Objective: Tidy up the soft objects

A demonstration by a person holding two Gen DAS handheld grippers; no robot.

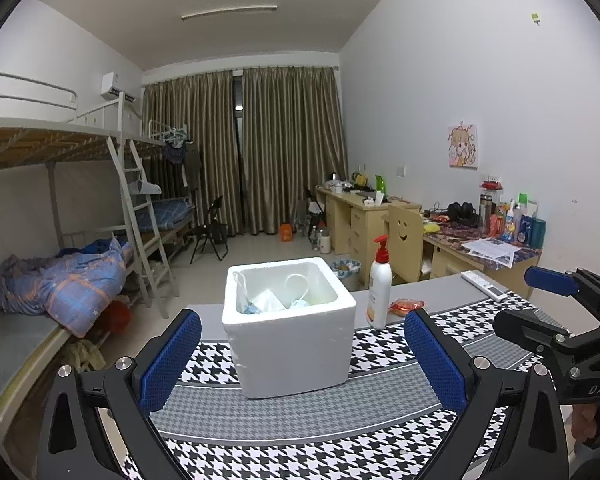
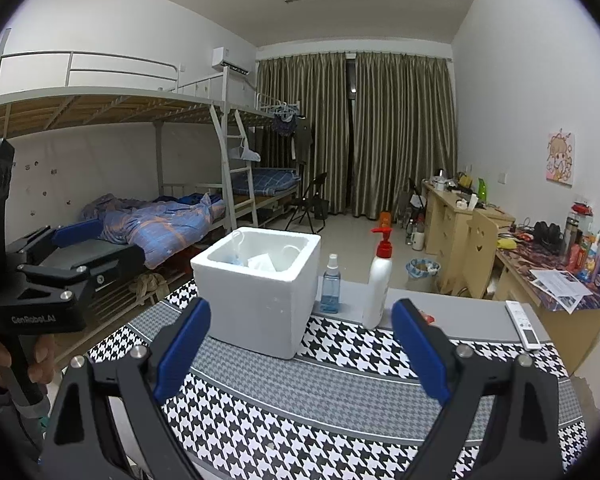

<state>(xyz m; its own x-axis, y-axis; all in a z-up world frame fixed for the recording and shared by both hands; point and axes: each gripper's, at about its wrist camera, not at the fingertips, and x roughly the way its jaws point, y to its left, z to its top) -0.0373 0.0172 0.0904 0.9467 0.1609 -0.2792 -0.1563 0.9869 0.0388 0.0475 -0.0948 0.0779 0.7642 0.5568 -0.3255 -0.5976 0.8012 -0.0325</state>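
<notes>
The white square foam box (image 1: 290,326) sits on the houndstooth-patterned worktop (image 1: 300,440), holding pale blue-and-white face masks (image 1: 274,302). Both the left gripper (image 1: 302,362) and right gripper (image 2: 302,354) hover with fingers spread wide, empty. A white pump bottle with red top (image 1: 380,284) stands at the box's 3 o'clock.

The box (image 1: 290,344) is plain white foam, and the soft pieces (image 1: 274,300) inside it are white and pale blue. Under it the mat (image 1: 320,432) runs in bands of black-and-white houndstooth and finer grey houndstooth. The pump bottle (image 1: 379,292) is white with a red pump and an orange label; the spray bottle (image 2: 330,286) is clear blue. Both grippers, left (image 1: 302,356) and right (image 2: 301,352), are black with blue textured pads (image 1: 171,360). The remote (image 2: 522,324) is white. Across the room the curtains (image 1: 260,148) are olive-brown, and the quilt (image 1: 84,280) is blue checked with orange.
</notes>
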